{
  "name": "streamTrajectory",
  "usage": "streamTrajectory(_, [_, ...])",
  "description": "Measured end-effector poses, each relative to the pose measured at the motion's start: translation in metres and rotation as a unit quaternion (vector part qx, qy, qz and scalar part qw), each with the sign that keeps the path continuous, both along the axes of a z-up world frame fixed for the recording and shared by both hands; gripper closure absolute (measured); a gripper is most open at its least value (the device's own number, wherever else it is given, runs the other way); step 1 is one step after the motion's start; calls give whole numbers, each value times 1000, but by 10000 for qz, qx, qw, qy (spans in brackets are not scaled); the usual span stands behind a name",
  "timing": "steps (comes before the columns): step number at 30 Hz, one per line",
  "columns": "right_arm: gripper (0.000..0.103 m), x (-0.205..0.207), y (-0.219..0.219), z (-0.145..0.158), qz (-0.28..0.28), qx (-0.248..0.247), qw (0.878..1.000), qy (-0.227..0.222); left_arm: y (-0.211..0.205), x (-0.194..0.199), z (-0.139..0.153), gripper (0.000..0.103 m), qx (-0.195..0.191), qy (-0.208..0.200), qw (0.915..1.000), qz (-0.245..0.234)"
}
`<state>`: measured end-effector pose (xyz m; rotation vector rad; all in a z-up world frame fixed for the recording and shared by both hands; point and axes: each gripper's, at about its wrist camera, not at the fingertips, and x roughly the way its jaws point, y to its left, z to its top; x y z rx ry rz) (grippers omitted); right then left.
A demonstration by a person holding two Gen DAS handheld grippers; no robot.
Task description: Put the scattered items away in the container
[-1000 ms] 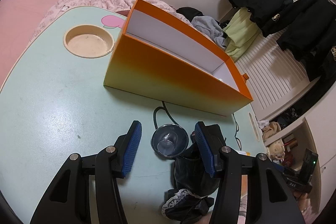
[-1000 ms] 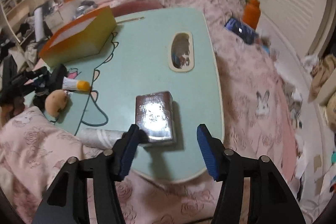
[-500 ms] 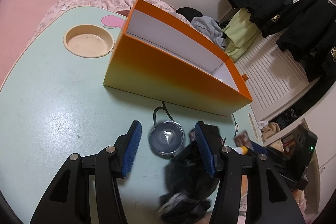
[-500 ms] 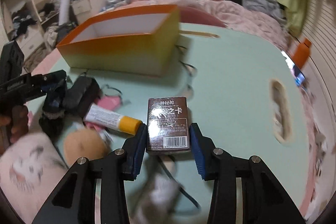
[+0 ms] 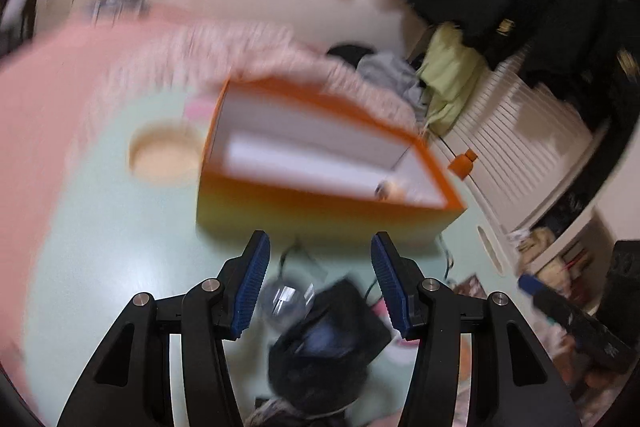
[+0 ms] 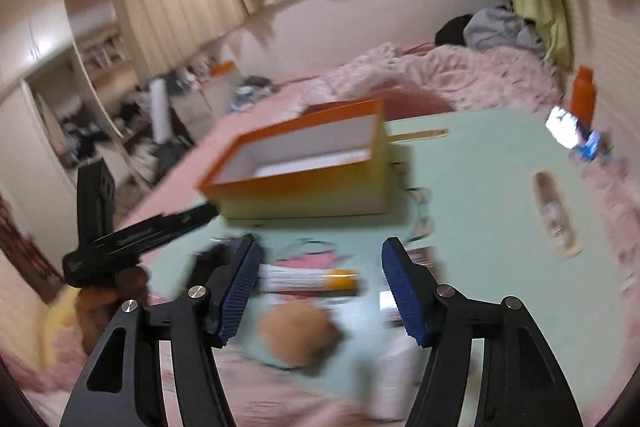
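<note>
Above the bench [image 6: 480,187], the right gripper [image 6: 320,291] had just been opening, empty, 1 tube [image 6: 308,279] beneath; the left gripper [image 5: 318,281] hung parted over a glass cup [image 5: 284,301]. The orange box [image 5: 320,203] held 1 small blurred item [image 5: 386,189].

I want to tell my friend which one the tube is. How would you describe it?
Find the big orange box on the pale green table. In front of it, between the right gripper's blue fingers, lies the tube. It is white and long with an orange-yellow cap, unlike the round brown fluffy ball beside it.
</note>
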<state>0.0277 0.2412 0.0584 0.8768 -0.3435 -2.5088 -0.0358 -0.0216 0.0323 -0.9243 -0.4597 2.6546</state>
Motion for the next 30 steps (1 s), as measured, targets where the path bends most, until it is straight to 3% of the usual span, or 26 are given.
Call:
streamTrajectory(3, [39,1,-24,-7,331,-562,9975,-258,29,-26,42,49,-667,-46,9975,-232])
streamTrajectory(5, [39,-1,-43,-16,497,-336,9974,-403,41,-54,56,49,-583,-404,9961,-523])
streamTrajectory(7, [39,-2,-48,-19,592,-276,9967,-489,61,-92,60,49,-526,-972,9893,-956])
streamTrajectory(10, [39,-1,-39,-19,507,-484,9965,-455,98,-135,49,49,-1036,-1527,9738,-1329])
streamTrajectory(12, [39,-2,-32,-20,428,-595,9960,-503,111,-161,30,49,-991,-2079,9619,-1474])
streamTrajectory(16, [39,-2,-22,-24,403,-767,9941,-648,123,-182,-4,49,-986,-2657,9488,-1395])
streamTrajectory(20, [38,-4,-22,-24,409,-817,9937,-642,133,-185,-22,50,-1217,-2794,9420,-1408])
streamTrajectory(22, [37,-4,-22,-24,418,-834,9935,-653,140,-180,-22,50,-1510,-2617,9428,-1409])
streamTrajectory(24, [37,-4,-21,-26,413,-865,9931,-680,146,-177,-21,56,-1760,-2513,9418,-1373])
streamTrajectory(25, [37,-5,-20,-26,410,-881,9928,-698,149,-175,-22,67,-1916,-2432,9418,-1314])
streamTrajectory(26, [37,-5,-20,-27,407,-896,9926,-718,150,-175,-21,68,-2079,-2309,9421,-1265])
streamTrajectory(30, [36,-6,-18,-28,391,-927,9921,-749,140,-179,-21,68,-1843,-2165,9502,-1275])
